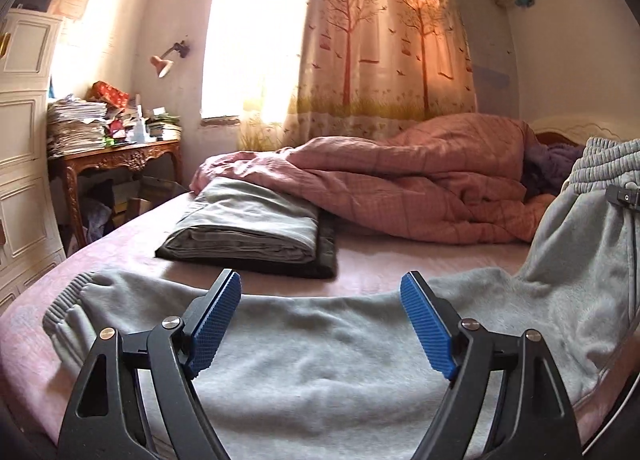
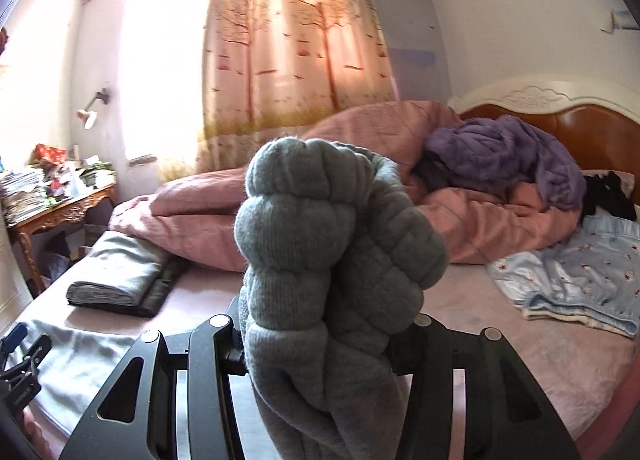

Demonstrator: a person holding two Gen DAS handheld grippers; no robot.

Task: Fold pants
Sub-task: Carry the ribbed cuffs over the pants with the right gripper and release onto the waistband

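Grey sweatpants (image 1: 304,356) lie across the near edge of the pink bed (image 1: 400,260). Their cuffed leg end reaches left and their waistband (image 1: 600,167) is lifted at the right. My left gripper (image 1: 320,300) is open just above the leg, blue pads apart, holding nothing. My right gripper (image 2: 324,340) is shut on the bunched ribbed waistband (image 2: 320,236) and holds it up above the bed. The fabric hides its fingertips. The left gripper's tip shows at the far left in the right wrist view (image 2: 16,344).
A folded grey garment stack (image 1: 256,227) lies on the bed behind the pants. A rumpled pink duvet (image 1: 420,183) fills the back. A purple blanket (image 2: 508,159) and a light blue floral cloth (image 2: 576,272) lie to the right. A cluttered wooden desk (image 1: 116,151) stands left.
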